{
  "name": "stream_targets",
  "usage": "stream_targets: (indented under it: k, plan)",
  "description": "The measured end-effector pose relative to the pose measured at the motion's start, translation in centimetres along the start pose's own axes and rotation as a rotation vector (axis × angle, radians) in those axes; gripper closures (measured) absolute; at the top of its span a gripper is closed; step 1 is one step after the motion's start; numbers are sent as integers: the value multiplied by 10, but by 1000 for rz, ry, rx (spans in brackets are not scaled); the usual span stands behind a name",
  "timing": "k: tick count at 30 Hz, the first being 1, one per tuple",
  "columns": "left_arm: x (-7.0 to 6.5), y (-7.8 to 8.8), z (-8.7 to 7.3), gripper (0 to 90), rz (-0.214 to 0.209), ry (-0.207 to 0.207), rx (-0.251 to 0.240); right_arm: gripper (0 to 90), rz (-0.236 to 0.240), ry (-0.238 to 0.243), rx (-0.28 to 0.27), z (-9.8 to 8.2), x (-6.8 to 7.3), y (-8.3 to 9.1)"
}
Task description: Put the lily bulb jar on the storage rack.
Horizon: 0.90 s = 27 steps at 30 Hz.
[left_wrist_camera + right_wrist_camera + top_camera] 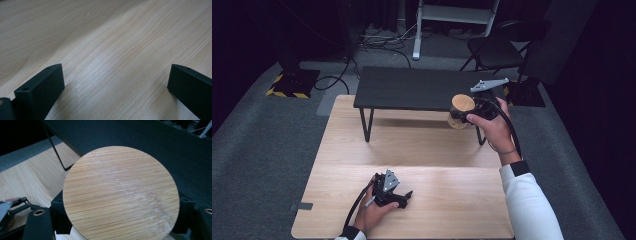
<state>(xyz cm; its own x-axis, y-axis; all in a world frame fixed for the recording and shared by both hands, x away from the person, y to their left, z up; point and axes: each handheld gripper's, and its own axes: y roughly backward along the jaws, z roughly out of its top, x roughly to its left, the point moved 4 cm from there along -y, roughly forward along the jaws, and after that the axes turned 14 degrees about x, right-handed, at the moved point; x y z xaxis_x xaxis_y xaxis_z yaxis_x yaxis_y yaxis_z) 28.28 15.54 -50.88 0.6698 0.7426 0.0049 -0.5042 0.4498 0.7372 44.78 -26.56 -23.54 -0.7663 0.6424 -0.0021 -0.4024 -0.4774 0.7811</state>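
A jar with a round bamboo lid (462, 102) hangs in the air at the right front corner of a low black shelf (412, 87). My right gripper (460, 114) is shut on the jar, its jaws pressing in from both sides just under the lid. In the right gripper view the lid (121, 192) covers the jar's body, with the right gripper (121, 206) around it. My left gripper (404, 197) rests on the wooden table (427, 145) near its front edge. The left gripper (116, 68) is open, with only bare wood (112, 45) between its jaws.
The black shelf stands on thin metal legs (367, 125) on the far half of the table. Behind the table are a dark chair (494, 50), a white frame (452, 15) and floor cables (377, 42). A yellow-and-black base (292, 85) sits on the floor at the far left.
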Motion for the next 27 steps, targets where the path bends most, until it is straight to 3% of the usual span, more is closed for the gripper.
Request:
stream_targets:
  k: [6, 15, 23, 27]
  plan:
    - [0, 0, 0, 8, 0, -1, 0, 247, 33, -12, -3, 16, -7, -4]
    - [0, -1, 1, 8, 0, -1, 0, 247, -18, -5, -4, 36, -4, -11]
    - [0, -1, 1, 8, 0, -1, 0, 247, -70, -41, -12, 39, -8, -24]
    - [0, -1, 1, 8, 0, -2, -1, 247, -68, -47, -24, 39, -9, -27]
